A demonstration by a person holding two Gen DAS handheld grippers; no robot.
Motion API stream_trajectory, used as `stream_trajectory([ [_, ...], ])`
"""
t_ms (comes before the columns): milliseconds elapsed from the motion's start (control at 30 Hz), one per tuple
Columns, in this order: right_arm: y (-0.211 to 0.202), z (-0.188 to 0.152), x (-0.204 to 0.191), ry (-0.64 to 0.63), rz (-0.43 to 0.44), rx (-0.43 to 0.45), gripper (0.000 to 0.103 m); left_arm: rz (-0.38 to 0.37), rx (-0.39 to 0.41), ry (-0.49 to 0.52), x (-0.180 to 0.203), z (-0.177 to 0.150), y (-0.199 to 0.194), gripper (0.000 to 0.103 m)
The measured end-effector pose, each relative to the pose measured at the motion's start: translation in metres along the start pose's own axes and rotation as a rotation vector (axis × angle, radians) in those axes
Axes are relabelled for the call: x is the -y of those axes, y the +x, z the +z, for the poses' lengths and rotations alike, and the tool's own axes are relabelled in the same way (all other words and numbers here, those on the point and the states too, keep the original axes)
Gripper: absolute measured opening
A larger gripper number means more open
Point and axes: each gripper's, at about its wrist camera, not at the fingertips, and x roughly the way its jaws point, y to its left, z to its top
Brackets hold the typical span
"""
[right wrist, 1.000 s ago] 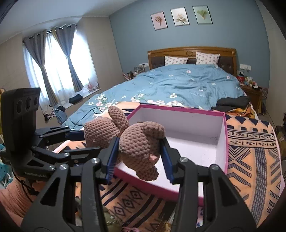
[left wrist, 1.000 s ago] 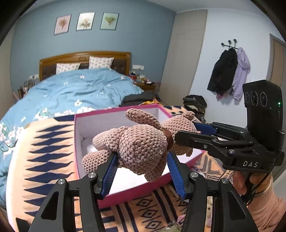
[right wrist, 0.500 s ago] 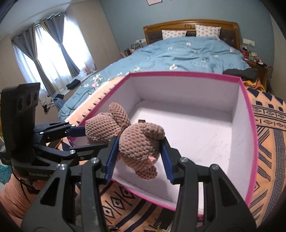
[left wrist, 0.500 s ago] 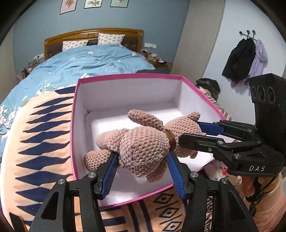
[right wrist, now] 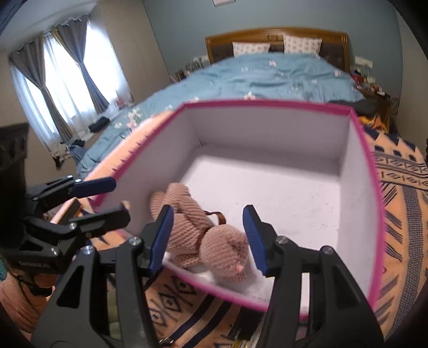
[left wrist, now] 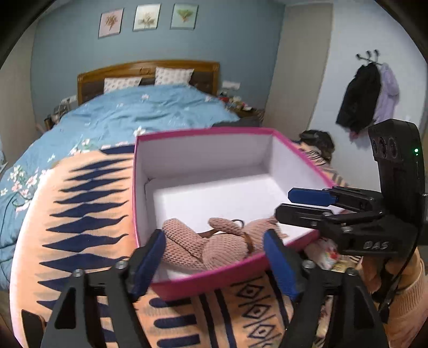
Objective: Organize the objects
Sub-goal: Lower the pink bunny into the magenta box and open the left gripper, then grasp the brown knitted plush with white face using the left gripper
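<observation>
Since a second ago, both hand-held grippers sank and let go: left hand-held gripper (left wrist: 214, 257) and right hand-held gripper (right wrist: 207, 237) were opening, pads clear of the crochet bear (right wrist: 206, 235), which lay in the pink box (right wrist: 267, 103) at 6 o'clock (near wall). Placing looked finished; next, withdraw upward.

Both tools, left (left wrist: 214, 254) and right (right wrist: 207, 235), are opening.

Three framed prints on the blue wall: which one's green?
The rightmost print, above the headboard: it shows a green leafy plant. The left print and middle print are brownish.
</observation>
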Motion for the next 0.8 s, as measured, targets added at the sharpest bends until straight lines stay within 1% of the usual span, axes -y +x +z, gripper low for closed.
stream_trajectory([
  [67,-0.021,-0.004,-0.007,-0.019,0.031,0.031,0.057,-0.02,0.033,0.013,0.002,-0.003,-0.015,0.085],
  [133,-0.044,-0.013,-0.017,-0.055,0.056,0.06,0.065,-0.046,0.061,0.017,0.005,-0.01,-0.032,0.087],
  [200,-0.064,-0.024,-0.027,-0.087,0.078,0.08,0.065,-0.071,0.077,0.029,0.009,-0.018,-0.047,0.087],
  [300,-0.084,-0.046,-0.042,-0.125,0.106,0.082,0.065,-0.083,0.08,0.046,0.014,-0.032,-0.059,0.087],
  [333,-0.089,-0.055,-0.045,-0.125,0.12,0.074,0.065,-0.093,0.069,0.052,0.016,-0.039,-0.061,0.087],
  [467,-0.095,-0.087,-0.053,-0.111,0.168,0.032,0.065,-0.085,0.033,0.049,0.021,-0.06,-0.061,0.087],
  [567,-0.095,-0.11,-0.059,-0.119,0.154,0.003,0.065,-0.089,0.001,0.046,0.023,-0.08,-0.06,0.087],
  [600,-0.096,-0.118,-0.062,-0.125,0.152,-0.009,0.065,-0.088,-0.006,0.043,0.024,-0.086,-0.06,0.087],
  [700,-0.097,-0.14,-0.066,-0.122,0.195,-0.038,0.065,-0.09,-0.02,0.034,0.024,-0.102,-0.063,0.087],
  [800,-0.09,-0.162,-0.078,-0.141,0.222,-0.087,0.065,-0.08,-0.026,0.021,0.024,-0.112,-0.066,0.087],
])
